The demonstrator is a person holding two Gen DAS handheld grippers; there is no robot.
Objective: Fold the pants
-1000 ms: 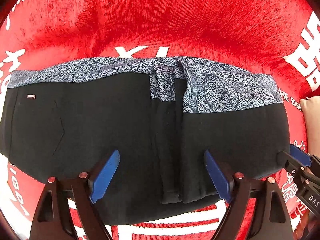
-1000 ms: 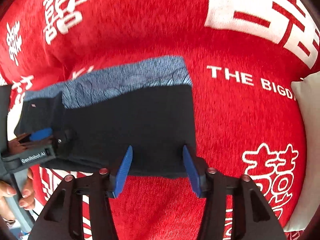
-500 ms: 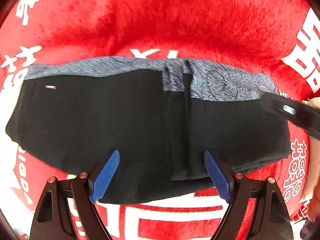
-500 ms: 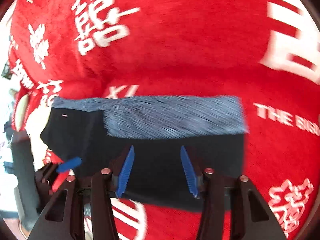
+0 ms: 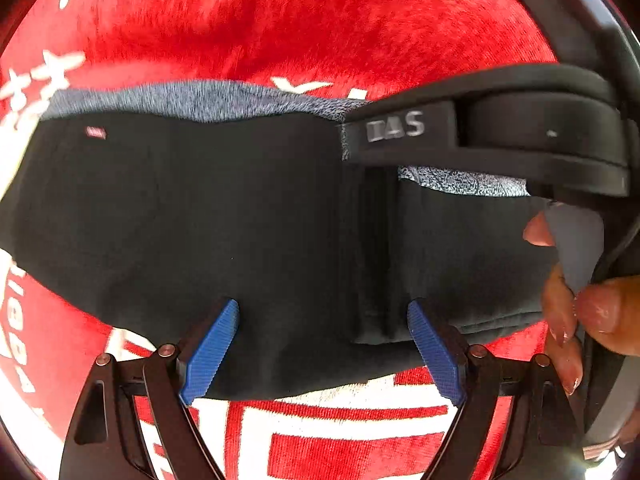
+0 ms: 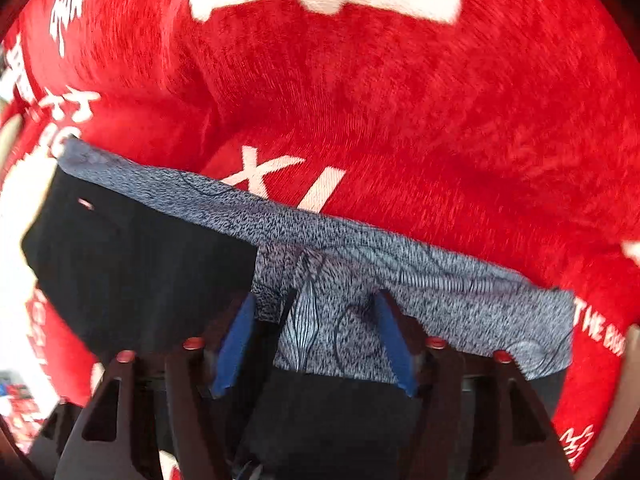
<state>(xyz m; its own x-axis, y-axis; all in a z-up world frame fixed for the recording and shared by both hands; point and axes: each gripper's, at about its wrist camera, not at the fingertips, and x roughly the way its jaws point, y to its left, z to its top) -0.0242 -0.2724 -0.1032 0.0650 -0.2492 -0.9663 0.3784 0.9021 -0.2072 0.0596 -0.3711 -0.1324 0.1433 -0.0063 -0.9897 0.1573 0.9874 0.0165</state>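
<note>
The black pants (image 5: 224, 220) with a grey patterned waistband (image 5: 192, 100) lie folded flat across the red blanket. My left gripper (image 5: 324, 344) is open and empty, its blue pads over the pants' near edge. In the right wrist view the pants (image 6: 132, 264) and waistband (image 6: 440, 300) fill the lower half. My right gripper (image 6: 316, 340) is open and empty above the waistband's middle, where the fly flap sits. The right gripper's black body (image 5: 480, 132) crosses the upper right of the left wrist view, with the person's fingers (image 5: 568, 312) on it.
A red plush blanket (image 6: 400, 100) with white lettering covers the whole surface under the pants. A pale cushion edge (image 6: 632, 352) shows at the far right. A white patch of the blanket (image 5: 344, 396) lies just in front of the pants.
My right gripper has swung left from the pants' right end to over the waistband's middle. My left gripper has shifted slightly left; the right gripper's body now crosses its view.
</note>
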